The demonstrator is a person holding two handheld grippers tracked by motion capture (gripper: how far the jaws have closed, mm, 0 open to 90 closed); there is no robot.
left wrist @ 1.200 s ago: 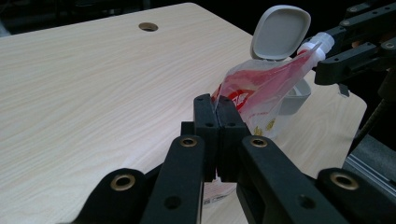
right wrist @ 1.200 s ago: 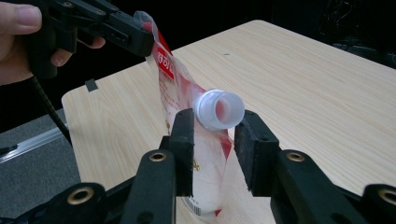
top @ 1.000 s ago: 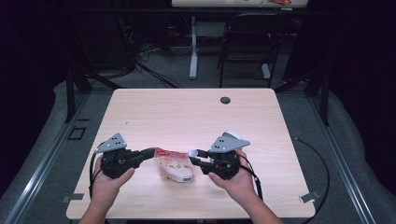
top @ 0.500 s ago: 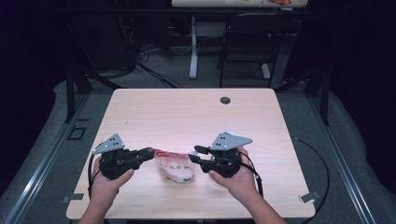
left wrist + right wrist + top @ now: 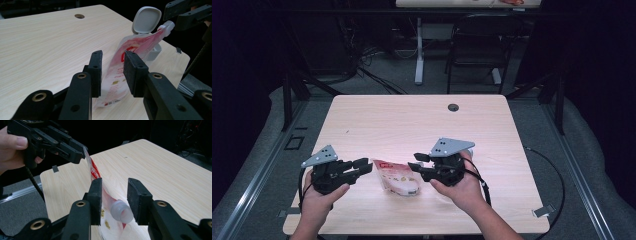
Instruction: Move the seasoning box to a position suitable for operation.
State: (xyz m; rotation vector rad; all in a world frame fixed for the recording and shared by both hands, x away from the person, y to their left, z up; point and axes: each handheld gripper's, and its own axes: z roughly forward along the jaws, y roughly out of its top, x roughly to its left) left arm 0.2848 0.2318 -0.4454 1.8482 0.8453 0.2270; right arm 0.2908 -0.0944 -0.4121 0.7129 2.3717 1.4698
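Observation:
A red-and-white spouted pouch (image 5: 396,178) lies near the table's front edge between my two grippers. My left gripper (image 5: 366,166) is open. Its jaws have just been opening, and the pouch's flat end (image 5: 117,75) stands in the gap with neither pad pressing on it. In the right gripper view that gripper (image 5: 75,152) sits by the pouch's raised corner. My right gripper (image 5: 413,161) is open and has just been closing a little. The clear spout (image 5: 121,213) lies between its pads, close to the right one.
A white flip-top container (image 5: 146,18) with its lid up stands on the table (image 5: 412,120) just behind the right gripper. A cable hole (image 5: 453,107) is near the far edge. A chair (image 5: 477,45) and desk legs stand beyond the table.
The left gripper's jaws were shut on the pouch's end and now stand apart around it. The right gripper has risen slightly at the spout. The pouch lies in the same spot.

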